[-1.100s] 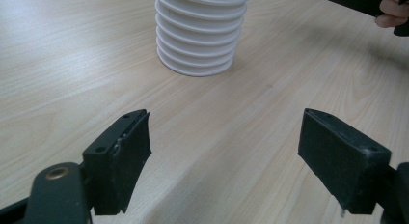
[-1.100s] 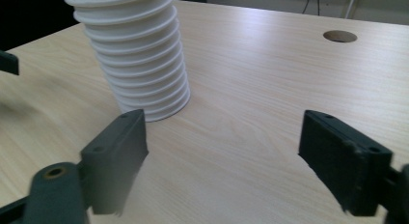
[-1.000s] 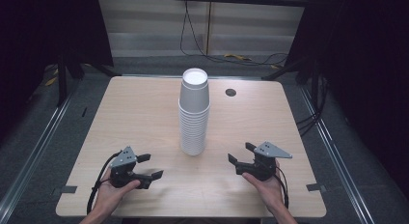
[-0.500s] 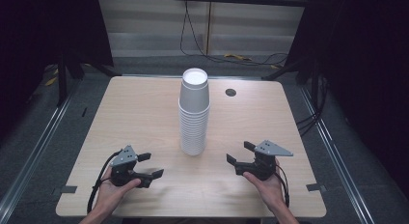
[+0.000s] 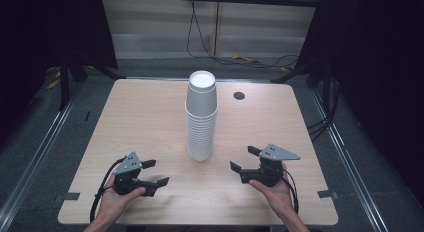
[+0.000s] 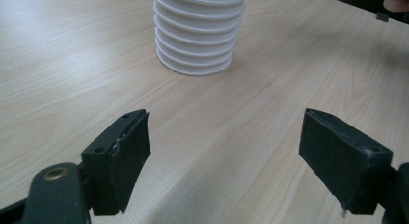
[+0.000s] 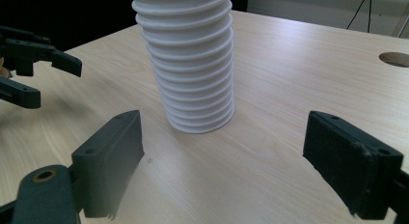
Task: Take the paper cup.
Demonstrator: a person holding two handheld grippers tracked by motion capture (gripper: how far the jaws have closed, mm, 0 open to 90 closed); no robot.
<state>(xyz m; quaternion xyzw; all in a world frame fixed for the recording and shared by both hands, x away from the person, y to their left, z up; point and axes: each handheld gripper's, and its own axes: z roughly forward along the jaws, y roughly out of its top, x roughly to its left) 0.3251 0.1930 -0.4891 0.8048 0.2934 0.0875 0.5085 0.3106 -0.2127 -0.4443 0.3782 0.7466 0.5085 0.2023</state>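
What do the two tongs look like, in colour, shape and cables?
Both tongs, left and right, are black, each with two flat rectangular jaws faced with dark pads. A grey three-cornered plate sits on top of each. A black cable trails from each. No sleeves show at the forearms.

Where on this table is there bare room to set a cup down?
Bare wood lies either side of the stack of white cups, out to the table edges, and behind it save the round hole. Tightest is the front strip, where the left gripper and right gripper rest, both open.
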